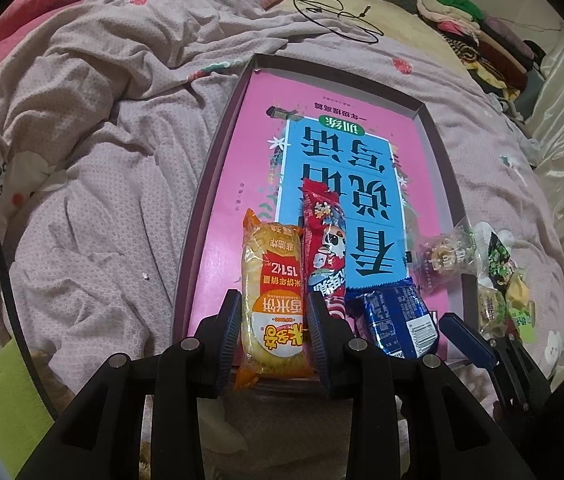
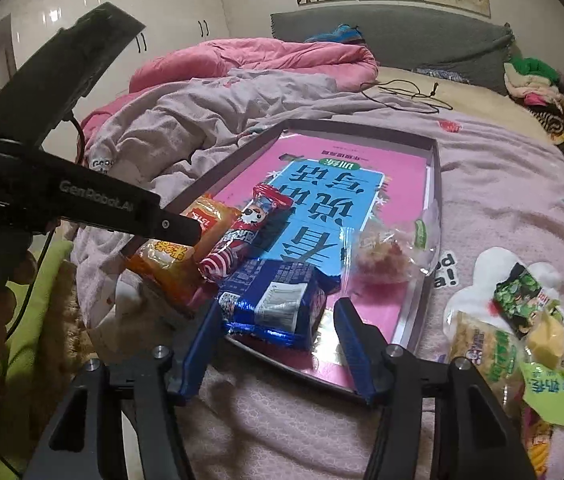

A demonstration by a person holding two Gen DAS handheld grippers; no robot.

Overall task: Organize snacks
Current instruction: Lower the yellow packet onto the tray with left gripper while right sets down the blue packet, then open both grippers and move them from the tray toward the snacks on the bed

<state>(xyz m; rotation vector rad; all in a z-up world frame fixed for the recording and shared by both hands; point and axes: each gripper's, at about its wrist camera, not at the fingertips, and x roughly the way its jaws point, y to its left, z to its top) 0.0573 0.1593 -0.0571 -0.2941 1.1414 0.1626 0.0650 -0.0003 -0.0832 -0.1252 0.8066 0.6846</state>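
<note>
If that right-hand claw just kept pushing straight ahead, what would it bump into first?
Most likely the shiny blue foil snack packet, lying between the open fingers of the right gripper at the near edge of the shallow grey tray. Depth is hard to judge.

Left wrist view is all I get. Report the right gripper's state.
Observer: The right gripper is open, one finger either side of the blue packet.
Operator: Left gripper has the orange packet. Confirm where the clear bag lies.
Observer: The clear bag lies inside the tray, against its right wall.
Operator: List the loose pile beyond it.
Observer: On the bedspread: a green-patterned packet, a pale cracker pack and a lime-labelled one.
</note>
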